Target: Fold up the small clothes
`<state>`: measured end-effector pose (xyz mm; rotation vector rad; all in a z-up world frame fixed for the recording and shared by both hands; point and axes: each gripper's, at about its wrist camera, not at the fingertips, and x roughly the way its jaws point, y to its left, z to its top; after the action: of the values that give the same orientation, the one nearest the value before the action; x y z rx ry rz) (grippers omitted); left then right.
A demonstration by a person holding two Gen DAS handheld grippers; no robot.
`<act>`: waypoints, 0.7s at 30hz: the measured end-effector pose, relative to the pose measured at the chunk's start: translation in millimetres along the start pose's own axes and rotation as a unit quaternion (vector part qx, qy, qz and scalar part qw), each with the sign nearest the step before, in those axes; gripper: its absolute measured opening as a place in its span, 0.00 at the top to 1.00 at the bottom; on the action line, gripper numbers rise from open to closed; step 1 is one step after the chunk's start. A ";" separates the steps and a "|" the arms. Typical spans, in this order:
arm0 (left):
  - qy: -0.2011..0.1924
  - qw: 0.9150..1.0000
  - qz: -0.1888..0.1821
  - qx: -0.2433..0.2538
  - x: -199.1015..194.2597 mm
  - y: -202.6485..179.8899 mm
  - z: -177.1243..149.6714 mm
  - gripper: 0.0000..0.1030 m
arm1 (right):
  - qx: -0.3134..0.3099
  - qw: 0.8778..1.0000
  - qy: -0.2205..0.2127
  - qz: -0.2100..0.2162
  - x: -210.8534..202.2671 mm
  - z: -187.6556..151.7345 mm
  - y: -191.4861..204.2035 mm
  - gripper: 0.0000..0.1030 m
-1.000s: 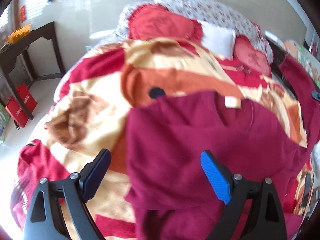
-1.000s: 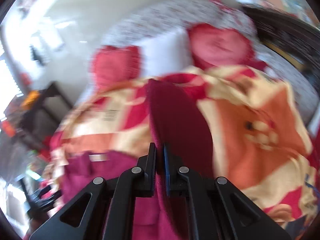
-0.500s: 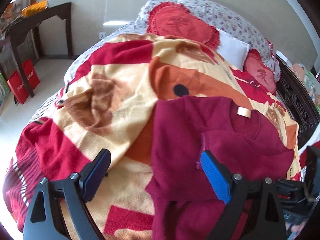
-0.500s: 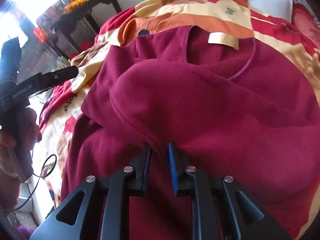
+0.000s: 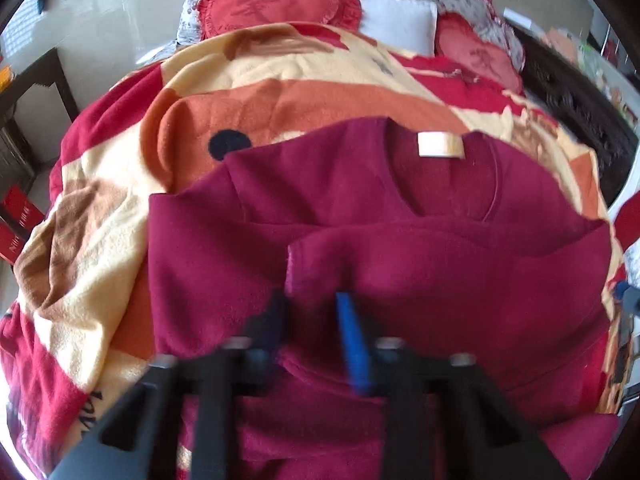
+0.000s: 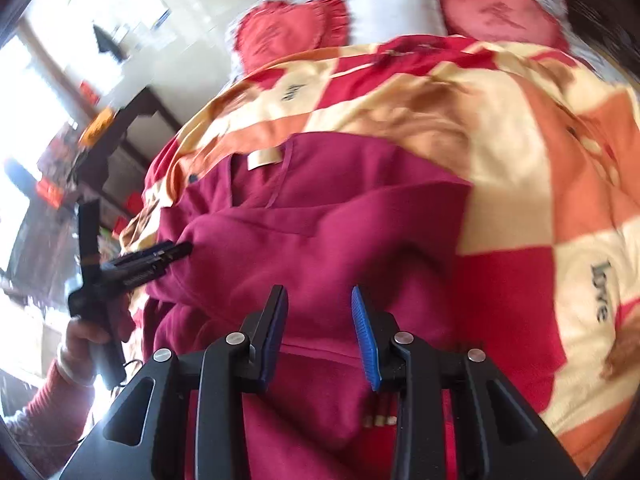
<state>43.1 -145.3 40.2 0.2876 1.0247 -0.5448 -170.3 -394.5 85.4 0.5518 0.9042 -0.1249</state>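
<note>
Maroon top [image 5: 400, 264] lies flat on the patterned fleece blanket [image 5: 120, 216] that covers the bed, near the bed's foot end, with its neckline and pale label [image 5: 440, 145] turned toward the pillows. One sleeve [image 5: 460, 264] is folded across the chest, its cuff ending near the middle of the garment.

In the left wrist view the left gripper [image 5: 316, 320] points down at the folded sleeve near the cuff, and its jaws are closing; they are blurred, with cloth bunched between them, though whether the pads already press on it I cannot tell. The right wrist view shows the same tool from the side, its tips at the sleeve's cuff end, held by the person's hand [image 6: 86, 340] in a red knitted sleeve.

The right gripper [image 6: 320, 312] hangs over the lower part of the top, its jaws opening, a clear gap between the blue pads [image 6: 364, 344] and fabric below them, apparently not pinched.

At the head of the bed sit two red round cushions [image 5: 276, 4] with a white pillow [image 5: 396, 20] between them. A dark wooden side table [image 6: 128, 136] stands on the floor beside the bed's left edge.
</note>
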 end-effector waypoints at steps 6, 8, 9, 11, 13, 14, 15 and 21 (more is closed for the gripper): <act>-0.066 0.997 -0.028 -0.033 -54.1 22.6 -0.7 0.88 | 0.029 0.999 -0.024 -0.012 -13.0 2.6 -25.2 0.86; -0.078 0.995 -0.017 -0.056 -65.2 39.9 -4.9 0.88 | 0.036 0.999 -0.030 -0.022 -14.0 5.4 -31.9 0.82; -0.076 0.995 -0.012 -0.068 -65.4 47.9 -7.8 0.88 | 0.041 0.998 -0.033 -0.028 -12.6 8.6 -36.7 0.80; -0.059 0.995 -0.002 -0.074 -57.8 56.1 -13.9 0.88 | 0.049 0.997 -0.036 -0.042 -5.8 14.1 -44.0 0.72; -0.041 0.997 0.005 -0.067 -47.1 53.9 -19.0 0.88 | 0.057 0.997 -0.031 -0.052 5.7 20.7 -51.1 0.71; -0.037 0.997 0.009 -0.063 -44.2 53.3 -21.8 0.88 | 0.062 0.996 -0.028 -0.050 11.6 23.7 -53.2 0.71; -0.035 0.998 0.012 -0.059 -42.1 51.7 -24.7 0.88 | 0.068 0.996 -0.021 -0.044 21.3 27.3 -55.2 0.71; -0.027 0.998 0.005 -0.058 -37.5 50.6 -31.0 0.85 | 0.048 0.997 0.010 -0.053 60.7 37.7 -48.1 1.00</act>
<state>33.4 -77.6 56.1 0.1738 0.9980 -0.4795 -121.6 -447.1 37.5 0.5948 0.9502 -0.2597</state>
